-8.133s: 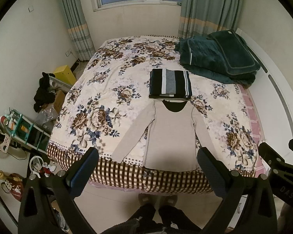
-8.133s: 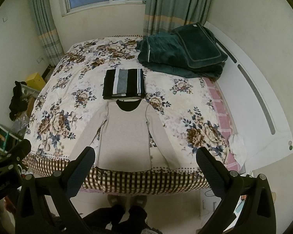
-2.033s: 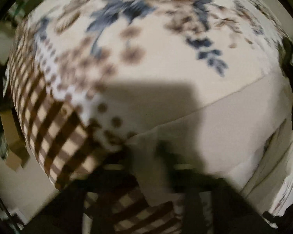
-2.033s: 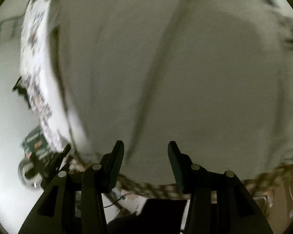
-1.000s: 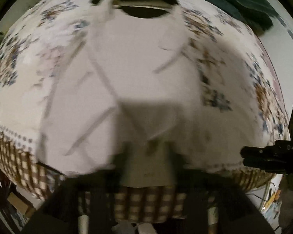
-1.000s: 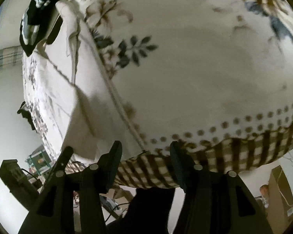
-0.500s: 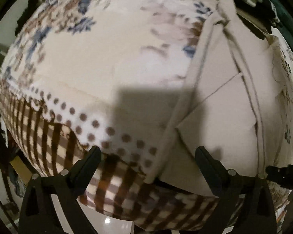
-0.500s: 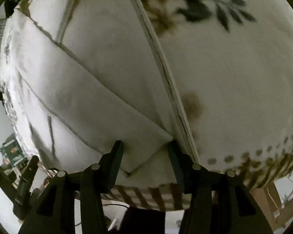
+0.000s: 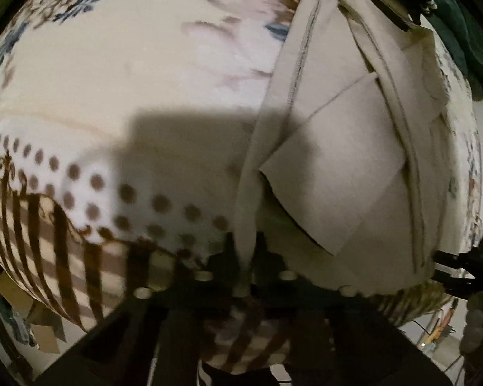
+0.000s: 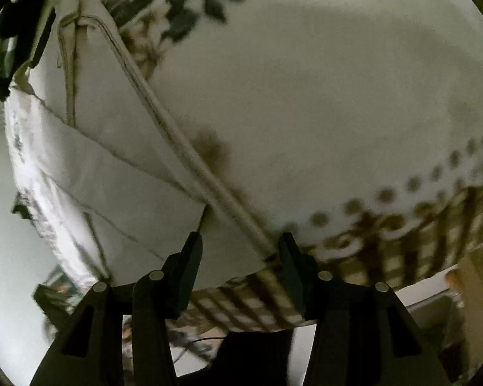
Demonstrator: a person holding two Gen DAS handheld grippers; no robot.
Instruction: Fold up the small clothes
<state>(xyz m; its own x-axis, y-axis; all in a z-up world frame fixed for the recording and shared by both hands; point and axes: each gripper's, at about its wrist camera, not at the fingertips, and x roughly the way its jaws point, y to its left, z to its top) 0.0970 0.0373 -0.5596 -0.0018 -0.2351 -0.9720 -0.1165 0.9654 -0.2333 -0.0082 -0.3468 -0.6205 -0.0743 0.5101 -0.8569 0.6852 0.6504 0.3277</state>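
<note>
Shirt, left wrist view: beige long-sleeved shirt (image 9: 347, 173) lies flat on the floral bedspread (image 9: 138, 74), hem at the bed's near edge, both sleeves folded in across the body.
Left gripper, left wrist view: left gripper (image 9: 246, 251) is clenched on the shirt's lower left corner, the 2 fingers pressed together with the fabric edge pinched between them; blur softens the fingertips.
Bedspread, left wrist view: brown dots and a brown check border run along the edge just beside the pinched corner.
Background, left wrist view: dark green blanket (image 9: 463, 16) sits at the upper right, beyond the shirt's collar end.
Other claw, left wrist view: part of the right gripper (image 9: 467, 263) shows at the right margin, at the shirt's opposite hem corner.
Shirt, right wrist view: the shirt (image 10: 119, 160) stretches away to the upper left, a folded sleeve crossing it diagonally.
Right gripper, right wrist view: right gripper (image 10: 240, 251) is released, its 2 fingers apart and straddling the shirt's lower right corner, the seamed side edge running down toward the right finger.
Striped garment, right wrist view: folded dark striped garment (image 10: 6, 48) lies past the collar at the far left.
</note>
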